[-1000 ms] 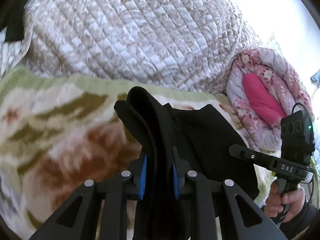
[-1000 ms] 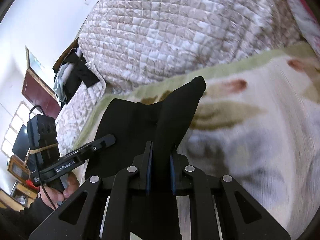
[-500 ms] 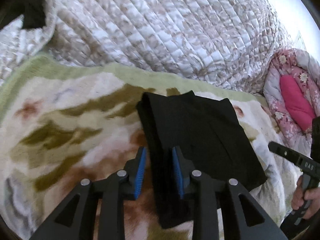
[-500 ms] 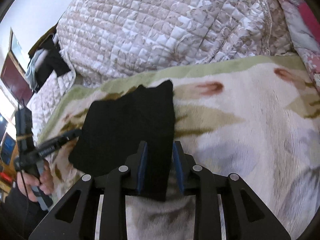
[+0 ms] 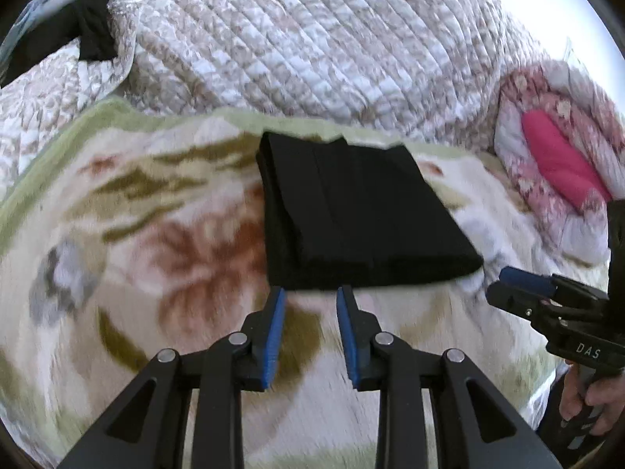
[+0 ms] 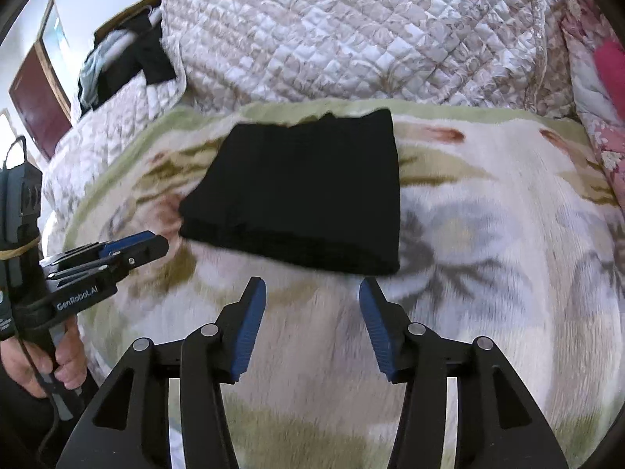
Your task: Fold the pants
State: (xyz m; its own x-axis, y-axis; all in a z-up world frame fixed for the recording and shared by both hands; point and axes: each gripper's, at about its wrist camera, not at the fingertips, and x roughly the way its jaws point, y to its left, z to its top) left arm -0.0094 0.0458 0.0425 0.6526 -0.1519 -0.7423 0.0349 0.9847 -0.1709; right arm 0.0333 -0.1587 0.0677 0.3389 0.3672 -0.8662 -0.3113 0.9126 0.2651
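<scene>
The black pants (image 5: 359,211) lie folded into a flat rectangle on the flowered blanket (image 5: 156,234), near its far green border. In the right wrist view the same pants (image 6: 304,195) show as a dark block with its near edge just beyond the fingertips. My left gripper (image 5: 310,293) hovers just short of the pants' near edge, open, nothing between its blue pads. My right gripper (image 6: 312,285) is drawn back from the pants with its jaws opening wide and empty. Each gripper also shows from the side in the other's view, the right gripper (image 5: 519,277) and the left gripper (image 6: 133,244).
A quilted beige cover (image 5: 312,47) is bunched up behind the blanket. A pink flowered quilt roll (image 5: 554,156) sits at the right. Dark clothes (image 6: 129,62) hang at the back left near a dark red door (image 6: 39,109). A hand (image 6: 47,363) holds the left gripper's handle.
Both grippers let go of the black pants and pulled back toward me. The pants, held up a second ago, now lie flat and folded. The right jaws have spread wider.
</scene>
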